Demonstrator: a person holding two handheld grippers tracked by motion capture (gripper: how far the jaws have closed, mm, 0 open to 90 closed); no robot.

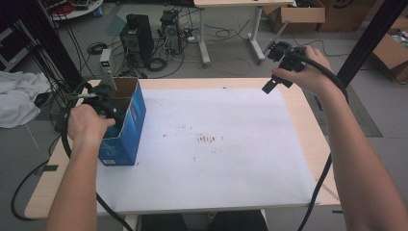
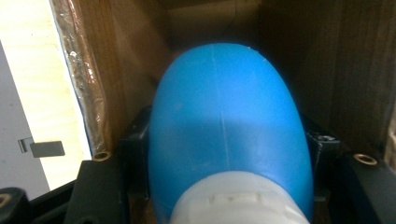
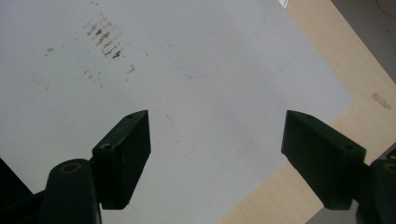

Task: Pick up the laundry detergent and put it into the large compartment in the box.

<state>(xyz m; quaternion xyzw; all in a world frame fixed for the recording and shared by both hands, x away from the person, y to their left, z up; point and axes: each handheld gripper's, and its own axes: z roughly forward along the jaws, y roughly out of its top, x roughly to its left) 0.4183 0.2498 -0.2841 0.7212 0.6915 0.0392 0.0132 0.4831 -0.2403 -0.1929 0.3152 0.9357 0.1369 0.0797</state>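
Left gripper (image 1: 103,103) clamps a smooth blue plastic bottle (image 2: 226,135) inside the blue cardboard box (image 1: 126,134) at left; letting go early could tip it. Right gripper (image 3: 215,158) hangs wide, upper right.

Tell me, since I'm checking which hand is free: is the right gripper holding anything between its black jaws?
No. In the right gripper view the right gripper has its jaws wide apart, with just the white paper sheet on the table behind them.

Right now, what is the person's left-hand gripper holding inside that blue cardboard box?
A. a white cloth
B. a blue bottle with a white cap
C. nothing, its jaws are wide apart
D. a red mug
B: in the left gripper view the left gripper is clamped on a blue bottle with a white cap, between the brown inner walls of the blue cardboard box.
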